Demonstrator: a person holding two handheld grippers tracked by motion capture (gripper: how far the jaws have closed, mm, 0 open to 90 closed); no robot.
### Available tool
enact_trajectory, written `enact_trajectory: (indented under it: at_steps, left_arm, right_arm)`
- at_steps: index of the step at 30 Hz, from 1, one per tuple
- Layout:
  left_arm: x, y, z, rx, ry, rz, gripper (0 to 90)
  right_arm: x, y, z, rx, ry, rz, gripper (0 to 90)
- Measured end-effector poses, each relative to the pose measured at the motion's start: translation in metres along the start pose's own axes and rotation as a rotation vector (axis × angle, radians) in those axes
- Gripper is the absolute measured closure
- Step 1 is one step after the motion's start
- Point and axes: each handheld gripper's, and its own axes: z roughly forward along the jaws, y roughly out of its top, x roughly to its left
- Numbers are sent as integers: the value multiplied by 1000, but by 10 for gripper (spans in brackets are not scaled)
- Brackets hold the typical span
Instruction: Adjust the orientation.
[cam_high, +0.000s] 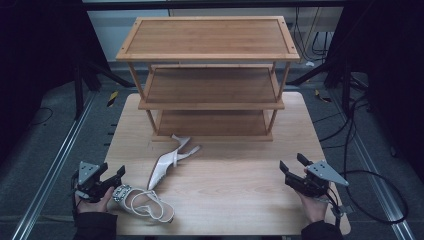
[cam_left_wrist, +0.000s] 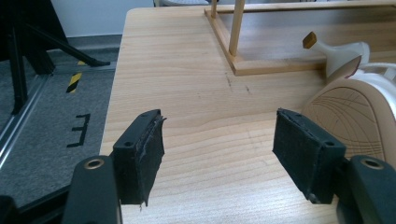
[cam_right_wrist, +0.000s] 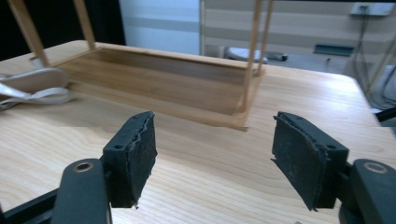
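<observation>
A light wooden tabletop (cam_high: 300, 125) is set on a grey floor (cam_high: 45, 145). Metal rails (cam_high: 60, 160) are laid along the floor on both sides of the tabletop. Black cables (cam_high: 370, 175) are strewn right of it. Dark curtains (cam_high: 30, 55) are hung left of it, and a pale wall (cam_high: 112, 27) is seen behind it.

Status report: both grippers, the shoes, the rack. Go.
Left gripper open, empty, beside near sandal. Right gripper open, empty, over bare table. Second sandal lies before the wooden rack, shelves empty. Nothing in the way.
</observation>
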Motion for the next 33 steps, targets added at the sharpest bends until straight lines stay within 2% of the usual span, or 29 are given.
enact_trajectory:
  at_steps: [6,8,11,12,13,15,20,22,23,26,27,28,30,31,33]
  left_arm:
    - [0,-1,0,3,-18,-2,331]
    - [0,-1,0,4,-17,1,334]
    - [-1,-1,-1,6,-21,-1,339]
    - [-1,-1,0,8,-25,0,339]
    - [-1,-1,0,13,-28,8,341]
    - [-2,-1,0,14,-28,10,344]
    - [-1,-1,-1,9,-26,3,351]
    - [0,-1,-1,9,-26,1,352]
    - [0,-1,-2,10,-23,6,353]
    - [-1,-1,-1,10,-24,9,358]
    - [-1,-1,-1,10,-24,9,358]
    - [-1,-1,-1,10,-25,9,359]
    - [-1,-1,-2,11,-27,9,360]
    - [-1,-1,-2,11,-27,9,362]
    - [-1,-2,-1,14,-28,11,362]
  right_arm:
    - [15,9,4,-5,61,-7,347]
    - [24,17,6,2,82,-31,355]
    - [37,28,8,-19,103,-56,360]
    - [37,28,8,-19,103,-56,360]
    - [44,37,12,-19,119,-79,366]
    - [50,46,17,-23,142,-86,370]
    - [70,72,37,-47,200,-81,382]
    - [73,75,40,-51,210,-84,383]
    - [85,84,49,-56,231,-86,385]
    - [100,93,62,-57,263,-101,389]
    - [100,93,62,-57,263,-101,389]
    - [110,98,71,-53,284,-107,395]
    - [120,101,80,-51,300,-125,399]
    - [120,101,80,-51,300,-125,399]
    - [129,103,90,-44,318,-128,402]
